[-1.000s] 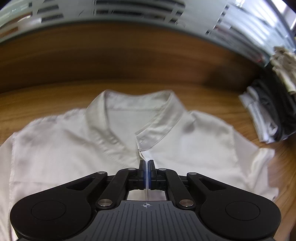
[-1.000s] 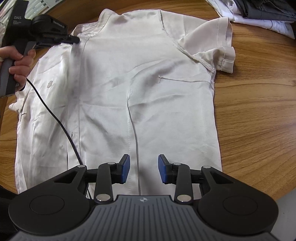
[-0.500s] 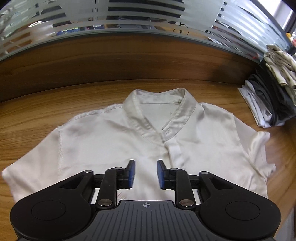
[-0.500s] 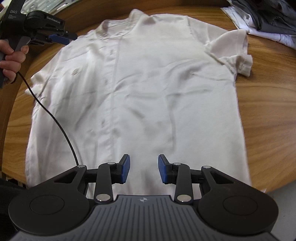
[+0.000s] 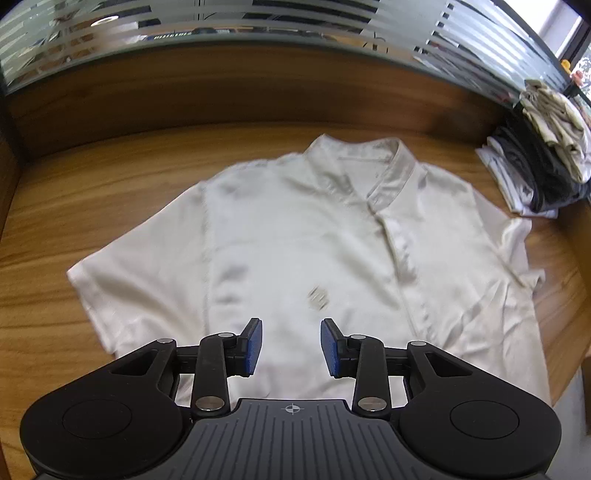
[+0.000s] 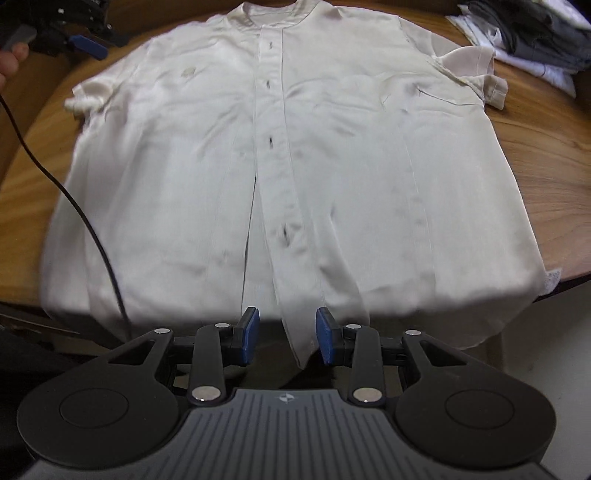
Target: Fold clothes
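A cream short-sleeved button shirt [image 5: 295, 251] lies flat, front up, on the wooden table [image 5: 92, 192]; its hem hangs over the near table edge in the right wrist view [image 6: 332, 184]. My left gripper [image 5: 291, 347] is open and empty, above the shirt's chest on the side of its left sleeve. It also shows in the right wrist view [image 6: 88, 44] at the top left, beside the shoulder. My right gripper [image 6: 286, 338] is open and empty, just in front of the hem at the button placket.
A pile of folded clothes [image 5: 539, 166] sits at the right of the table, also in the right wrist view [image 6: 524, 33]. A black cable [image 6: 85, 214] runs across the shirt's left side. A glass partition [image 5: 258, 26] stands behind the table.
My left gripper let go of the collar placket, opened and drew back and left. My right gripper pulled back toward the hem. The shirt now lies spread flat.
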Motion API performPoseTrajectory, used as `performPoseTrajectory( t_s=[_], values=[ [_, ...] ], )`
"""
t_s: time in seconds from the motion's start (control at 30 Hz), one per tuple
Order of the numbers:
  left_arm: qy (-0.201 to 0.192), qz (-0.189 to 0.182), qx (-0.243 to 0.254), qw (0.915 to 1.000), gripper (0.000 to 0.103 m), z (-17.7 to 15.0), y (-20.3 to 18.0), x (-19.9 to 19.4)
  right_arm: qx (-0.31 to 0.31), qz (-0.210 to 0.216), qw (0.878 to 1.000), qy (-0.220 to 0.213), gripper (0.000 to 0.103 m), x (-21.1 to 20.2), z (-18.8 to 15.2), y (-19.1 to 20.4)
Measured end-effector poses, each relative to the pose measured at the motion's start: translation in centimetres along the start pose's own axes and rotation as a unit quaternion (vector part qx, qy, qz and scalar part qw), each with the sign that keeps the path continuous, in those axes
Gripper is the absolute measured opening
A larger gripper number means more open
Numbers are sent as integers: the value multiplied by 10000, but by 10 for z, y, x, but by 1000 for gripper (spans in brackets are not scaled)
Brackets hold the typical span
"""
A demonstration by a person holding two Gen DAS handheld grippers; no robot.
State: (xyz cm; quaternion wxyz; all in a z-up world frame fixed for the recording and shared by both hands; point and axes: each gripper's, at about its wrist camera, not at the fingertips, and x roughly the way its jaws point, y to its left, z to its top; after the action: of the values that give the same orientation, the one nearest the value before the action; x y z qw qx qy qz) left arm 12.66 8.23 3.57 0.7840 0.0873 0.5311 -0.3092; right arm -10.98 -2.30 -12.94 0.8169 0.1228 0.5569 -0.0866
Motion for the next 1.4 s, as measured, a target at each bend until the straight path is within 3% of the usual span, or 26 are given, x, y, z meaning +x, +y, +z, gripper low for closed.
performPoseTrajectory(
  t_s=[0.23,0.27,0.37,0.47,0.77,0.97,1.2,1.4],
  values=[
    [72,75,62,9999,40,-16,22,-10,14,-362,9993,-96,38,16,-15,5],
    [71,87,66,9999,40,-17,24,-12,16,-414,9991,-110,35,18,-17,5],
    [55,137,30,9999,41,-16,34,-16,44,-520,9985,-154,13,23,-22,6],
    [36,178,-27,9998,41,-13,44,-19,107,-491,9985,-236,6,19,-22,6],
    [-8,246,-151,9996,42,-10,66,-19,2,-290,9995,-111,7,-8,-16,39],
    [27,264,-108,9996,42,-21,74,-18,222,-126,9997,16,17,-3,-20,47],
    [300,-76,93,9995,42,-57,77,-27,220,132,9994,-220,17,-9,-13,45],
    [680,-281,616,9954,42,-107,70,-32,0,300,9990,-322,17,-2,11,47]
  ],
)
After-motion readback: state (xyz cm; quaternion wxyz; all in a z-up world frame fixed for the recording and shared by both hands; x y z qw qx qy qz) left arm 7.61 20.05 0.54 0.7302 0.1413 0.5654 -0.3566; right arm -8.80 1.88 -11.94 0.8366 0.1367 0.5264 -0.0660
